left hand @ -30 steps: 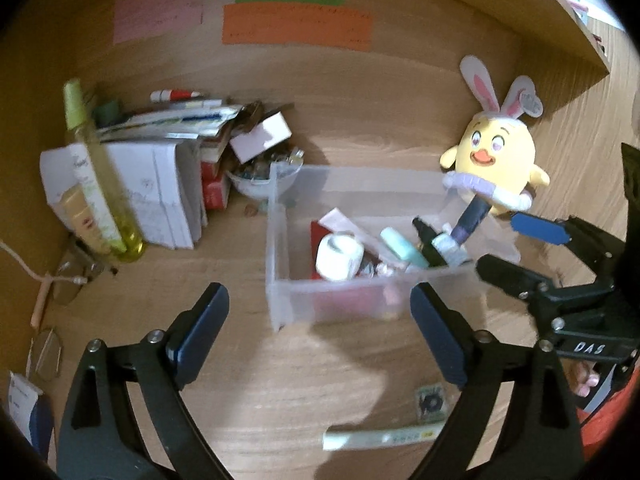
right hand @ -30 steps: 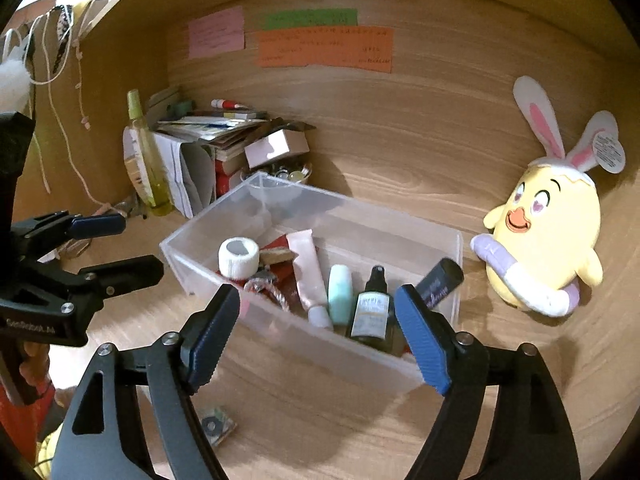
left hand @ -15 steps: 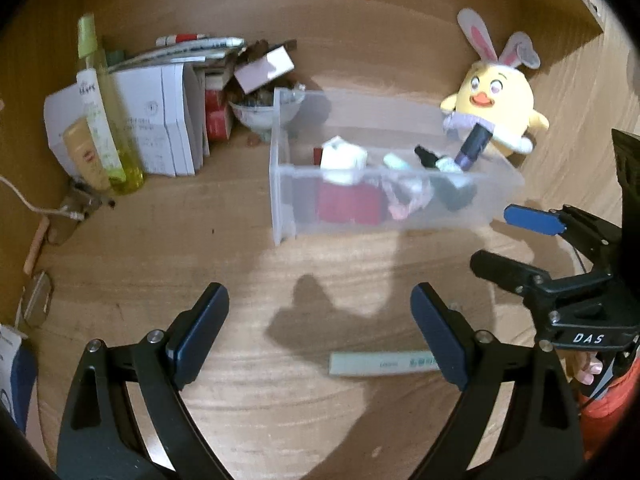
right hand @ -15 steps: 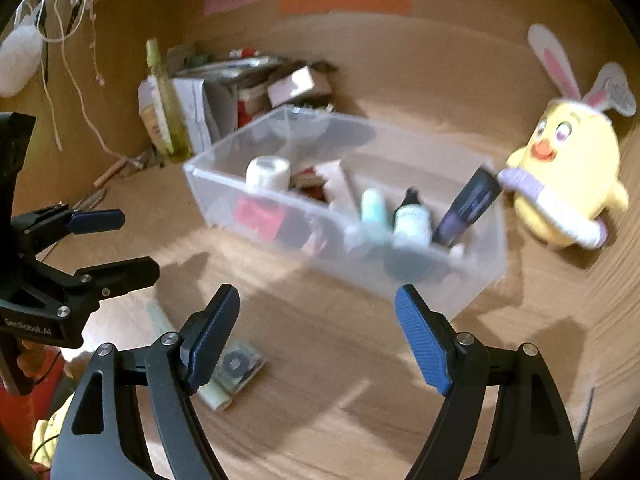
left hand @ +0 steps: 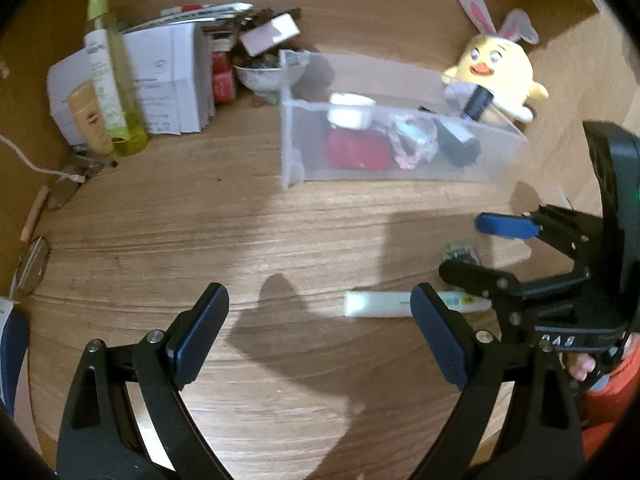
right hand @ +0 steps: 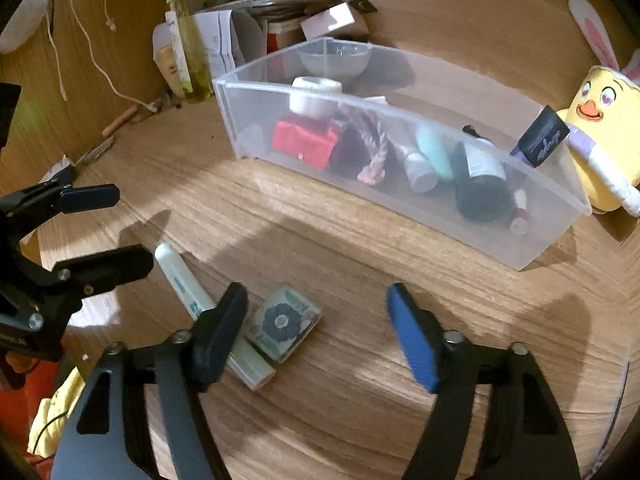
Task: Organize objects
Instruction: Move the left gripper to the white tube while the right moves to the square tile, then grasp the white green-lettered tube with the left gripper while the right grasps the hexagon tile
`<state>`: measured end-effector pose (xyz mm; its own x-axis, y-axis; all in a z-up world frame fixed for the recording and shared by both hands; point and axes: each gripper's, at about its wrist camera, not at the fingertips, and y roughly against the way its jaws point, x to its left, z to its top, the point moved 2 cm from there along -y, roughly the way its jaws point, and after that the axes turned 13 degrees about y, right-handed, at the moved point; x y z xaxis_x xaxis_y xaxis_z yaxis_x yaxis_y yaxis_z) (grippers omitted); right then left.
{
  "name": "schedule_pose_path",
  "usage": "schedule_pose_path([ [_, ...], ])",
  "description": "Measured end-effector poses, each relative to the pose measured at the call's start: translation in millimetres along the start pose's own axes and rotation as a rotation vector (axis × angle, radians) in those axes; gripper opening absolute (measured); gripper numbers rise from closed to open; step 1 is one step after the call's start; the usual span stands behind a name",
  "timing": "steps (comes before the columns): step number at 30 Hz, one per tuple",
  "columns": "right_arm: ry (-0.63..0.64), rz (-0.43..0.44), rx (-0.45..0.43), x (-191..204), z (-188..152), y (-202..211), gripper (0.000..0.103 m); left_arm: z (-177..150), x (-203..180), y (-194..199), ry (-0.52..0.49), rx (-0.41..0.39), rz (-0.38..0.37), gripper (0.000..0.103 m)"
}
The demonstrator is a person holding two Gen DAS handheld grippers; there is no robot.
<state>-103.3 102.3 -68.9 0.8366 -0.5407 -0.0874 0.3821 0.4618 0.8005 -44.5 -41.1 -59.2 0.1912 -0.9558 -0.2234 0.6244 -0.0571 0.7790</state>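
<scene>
Two handheld tools hang over a wooden surface (right hand: 360, 248), in front of one clear plastic bin (right hand: 400, 120). The left tool (left hand: 316, 336) stands wide, nothing between its dark blue pads. The right tool (right hand: 316, 328) is closing, its jaws partly spread over bare wood, with nothing between the pads.

Two loose items lie on the surface in front of the bin. One is a pale green-and-white tube (right hand: 180, 280) with green print too small to read. The other is a small flat packet (right hand: 284, 322) with a dark round centre, lying just beside the tube and just beside the right tool's left pad. In the left wrist view the tube (left hand: 380, 304) lies near that tool's right pad, and the packet (left hand: 460, 250) sits between it and the bin (left hand: 400, 176).

Inside the bin are a white roll (right hand: 314, 98), a red item (right hand: 304, 140), a pink-and-white rope piece (right hand: 372, 148), one dark bottle (right hand: 480, 176) with a pale label, and several small tubes. A dark purple tube (right hand: 540, 136) leans on the bin's right end; its script is not legible.

One yellow plush chick with rabbit ears (right hand: 600, 132) sits to the right of the bin. To its left stand a tall yellow-green spray bottle (left hand: 114, 76) and a white box (left hand: 168, 80); behind it sits one bowl (left hand: 272, 74). White lettering on the right tool's body reads mirrored in the left wrist view.
</scene>
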Motion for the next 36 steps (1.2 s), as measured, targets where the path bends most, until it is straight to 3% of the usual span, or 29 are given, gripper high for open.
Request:
schedule_pose_path([
  [8, 0.000, -0.027, 0.013, -7, -11, 2, 0.037, -6, -29, -17, -0.129, 0.044, -0.047, 0.093],
  [15, -0.019, -0.050, 0.012, -22, -21, 7, 0.030, -14, -53, -28, -0.242, 0.077, -0.062, 0.093],
  [21, -0.042, -0.066, 0.012, -32, -30, 11, 0.027, -15, -60, -39, -0.254, 0.110, -0.066, 0.092],
  [27, -0.059, -0.077, 0.010, -37, -37, 15, 0.026, -9, -65, -39, -0.247, 0.115, -0.087, 0.068],
  [32, -0.075, -0.078, 0.004, -41, -40, 18, 0.026, -11, -66, -33, -0.246, 0.107, -0.093, 0.040],
  [36, -0.077, -0.079, -0.001, -42, -41, 19, 0.026, -19, -67, -25, -0.254, 0.124, -0.105, 0.038],
])
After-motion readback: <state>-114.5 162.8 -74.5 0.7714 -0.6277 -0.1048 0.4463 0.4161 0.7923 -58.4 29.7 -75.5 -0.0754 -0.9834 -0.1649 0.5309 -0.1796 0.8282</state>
